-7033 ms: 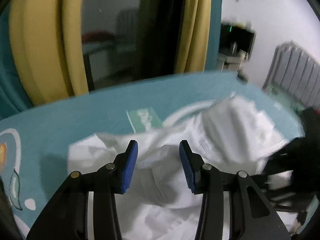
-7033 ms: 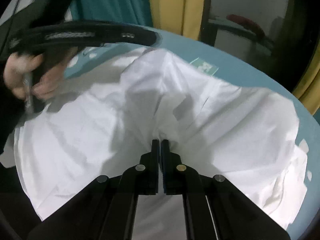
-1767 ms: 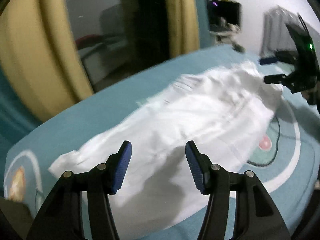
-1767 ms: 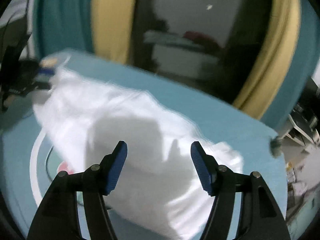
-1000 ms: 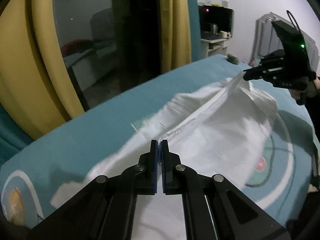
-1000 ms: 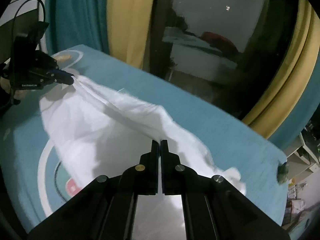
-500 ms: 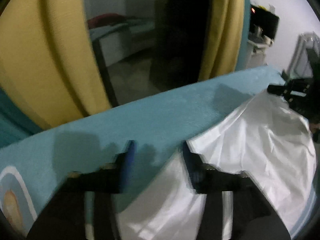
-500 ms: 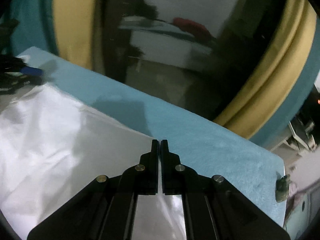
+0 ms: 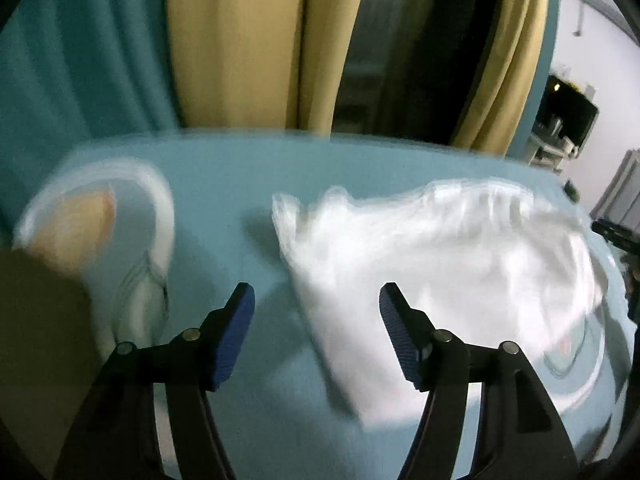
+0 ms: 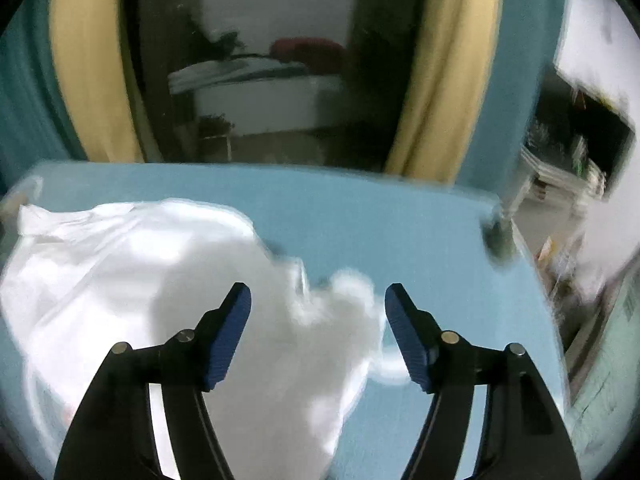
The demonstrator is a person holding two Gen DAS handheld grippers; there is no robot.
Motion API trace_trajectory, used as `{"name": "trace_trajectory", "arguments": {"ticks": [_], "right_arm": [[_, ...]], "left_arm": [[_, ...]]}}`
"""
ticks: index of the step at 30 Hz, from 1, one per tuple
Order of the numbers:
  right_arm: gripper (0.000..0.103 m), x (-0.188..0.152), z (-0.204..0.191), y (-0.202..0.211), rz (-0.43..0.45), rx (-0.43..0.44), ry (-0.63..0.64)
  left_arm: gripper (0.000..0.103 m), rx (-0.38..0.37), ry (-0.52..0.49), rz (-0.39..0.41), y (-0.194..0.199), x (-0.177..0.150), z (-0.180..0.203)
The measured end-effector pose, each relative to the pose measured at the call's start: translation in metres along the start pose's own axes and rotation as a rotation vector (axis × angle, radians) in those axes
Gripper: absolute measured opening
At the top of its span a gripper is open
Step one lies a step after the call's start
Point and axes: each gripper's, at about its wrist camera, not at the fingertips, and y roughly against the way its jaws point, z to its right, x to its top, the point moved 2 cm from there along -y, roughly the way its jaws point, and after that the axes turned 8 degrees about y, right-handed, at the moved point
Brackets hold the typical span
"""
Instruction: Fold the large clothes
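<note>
A large white garment lies spread and rumpled on the teal surface. In the left wrist view it fills the centre and right; my left gripper is open and empty above its left edge. In the right wrist view the garment fills the left and centre, with a bunched end between the fingers. My right gripper is open and empty above that end. Both views are blurred by motion.
A printed white and orange figure marks the teal surface at the left. Yellow curtains and a dark window stand behind the far edge. A shelf with clutter is at the right. A small dark object sits near the surface's right edge.
Both grippers were shut on the garment's edge and have opened and let it go. The garment now lies on the surface, and both grippers have pulled back.
</note>
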Motion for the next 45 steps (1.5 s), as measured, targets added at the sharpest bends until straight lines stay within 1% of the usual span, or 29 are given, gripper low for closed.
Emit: {"name": "trace_trajectory", "arguments": {"ticks": [1, 2, 4, 5, 7, 8, 9, 10, 12, 14, 19, 22, 25, 27, 33, 35, 37, 38, 39, 40, 41, 42, 43, 45], "right_arm": [[0.07, -0.016, 0.002, 0.0, -0.029, 0.028, -0.034], [0.07, -0.036, 0.002, 0.001, -0.059, 0.055, -0.072], [0.07, -0.054, 0.003, -0.001, -0.077, 0.083, -0.113], [0.07, -0.064, 0.002, -0.001, -0.075, 0.104, -0.143], [0.069, -0.069, -0.004, 0.006, -0.025, 0.112, -0.15], [0.055, -0.068, -0.01, 0.006, -0.019, 0.13, -0.141], [0.037, -0.067, -0.016, 0.007, -0.012, 0.152, -0.131], [0.016, -0.067, -0.022, 0.004, -0.022, 0.167, -0.132], [0.011, -0.065, -0.029, 0.009, -0.012, 0.162, -0.096], [0.008, -0.064, -0.032, 0.022, 0.012, 0.154, -0.071], [0.007, -0.074, -0.036, 0.063, 0.057, 0.154, -0.049], [0.007, -0.094, -0.039, 0.079, 0.051, 0.153, -0.044], [0.007, -0.123, -0.041, 0.094, 0.043, 0.152, -0.06], [0.007, -0.134, -0.04, 0.1, 0.039, 0.154, -0.073], [0.007, -0.168, -0.049, 0.118, 0.016, 0.154, -0.094], [0.008, -0.184, -0.05, 0.118, -0.015, 0.149, -0.095], [0.008, -0.194, -0.048, 0.118, -0.019, 0.16, -0.094], [0.012, -0.199, -0.045, 0.118, -0.019, 0.162, -0.093], [0.017, -0.201, -0.045, 0.12, -0.023, 0.161, -0.096], [0.027, -0.201, -0.043, 0.12, -0.035, 0.151, -0.094], [0.038, -0.199, -0.041, 0.121, -0.055, 0.128, -0.077], [0.042, -0.197, -0.04, 0.123, -0.061, 0.111, -0.06], [0.046, -0.196, -0.04, 0.126, -0.058, 0.097, -0.048], [0.047, -0.184, -0.035, 0.133, -0.031, 0.061, -0.025]], "left_arm": [[0.068, -0.008, 0.012, -0.029, -0.004, -0.011, -0.001], [0.068, -0.034, 0.027, -0.063, -0.009, -0.026, 0.0], [0.068, -0.057, 0.026, -0.085, -0.014, -0.042, 0.006], [0.068, -0.046, -0.004, -0.055, -0.016, -0.049, 0.014], [0.066, -0.01, -0.066, -0.027, -0.018, -0.056, 0.021], [0.056, 0.005, -0.087, -0.024, -0.019, -0.057, 0.026], [0.021, -0.033, -0.105, -0.034, -0.019, -0.059, 0.032], [0.011, -0.068, -0.108, -0.046, -0.018, -0.059, 0.035], [0.007, -0.046, -0.117, -0.031, -0.012, -0.06, 0.04], [0.006, -0.052, -0.095, -0.004, 0.0, -0.063, 0.041], [0.006, -0.086, -0.053, 0.035, 0.036, -0.069, 0.036], [0.005, -0.095, -0.051, 0.039, 0.053, -0.079, 0.039], [0.005, -0.108, -0.043, 0.035, 0.072, -0.096, 0.038], [0.005, -0.116, -0.032, 0.031, 0.079, -0.109, 0.038], [0.006, -0.1, -0.028, -0.006, 0.105, -0.154, 0.031], [0.006, -0.097, -0.027, -0.043, 0.108, -0.169, 0.026], [0.007, -0.117, -0.023, -0.077, 0.106, -0.179, 0.023], [0.007, -0.124, -0.017, -0.094, 0.104, -0.183, 0.02], [0.009, -0.114, -0.015, -0.113, 0.1, -0.184, 0.017], [0.015, -0.106, -0.016, -0.125, 0.1, -0.184, 0.016], [0.018, -0.094, -0.021, -0.114, 0.103, -0.179, 0.013], [0.026, -0.08, -0.027, -0.098, 0.106, -0.174, 0.011], [0.031, -0.062, -0.035, -0.072, 0.11, -0.165, 0.01], [0.031, -0.051, -0.045, -0.034, 0.118, -0.15, 0.01]]}}
